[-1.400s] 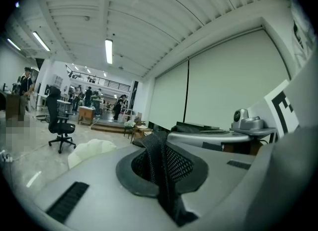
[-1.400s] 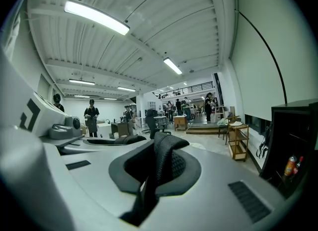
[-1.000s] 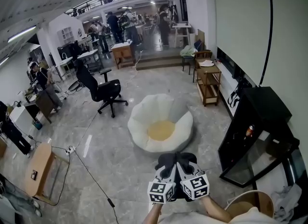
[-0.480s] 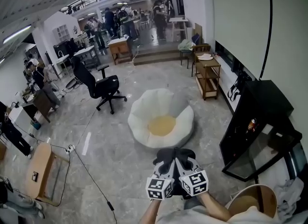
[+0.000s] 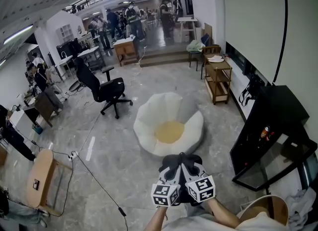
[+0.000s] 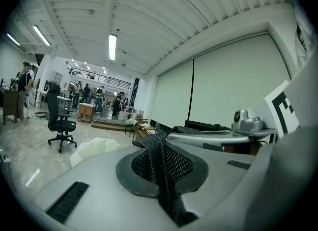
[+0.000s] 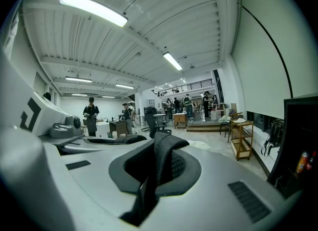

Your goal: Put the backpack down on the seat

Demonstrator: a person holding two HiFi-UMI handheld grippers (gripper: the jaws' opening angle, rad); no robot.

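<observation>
Two grippers, the left gripper (image 5: 173,174) and right gripper (image 5: 189,173), are held side by side and nearly level, each with its jaws closed tight on a black mesh strap (image 6: 160,158) that rises through the gap between them; the right gripper view shows the same clamp on its own strap (image 7: 164,163). A grip on both straps likely keeps the backpack (image 5: 180,159) square and stops it from swinging or tipping as it is carried. The backpack hangs below the jaws, clear of the floor (image 5: 109,155), at the near edge of the seat (image 5: 146,123) and not yet over its yellow middle (image 5: 169,132). The seat, a white petal-shaped cushion, sits on open floor, so the load can be brought straight in over the near rim. An office chair (image 5: 107,92) stands well apart toward the far left, a wooden shelf (image 5: 217,82) by the right wall. No brand or writing can be read; the cubes (image 5: 165,194) on the grippers carry only black-and-white square markers.
</observation>
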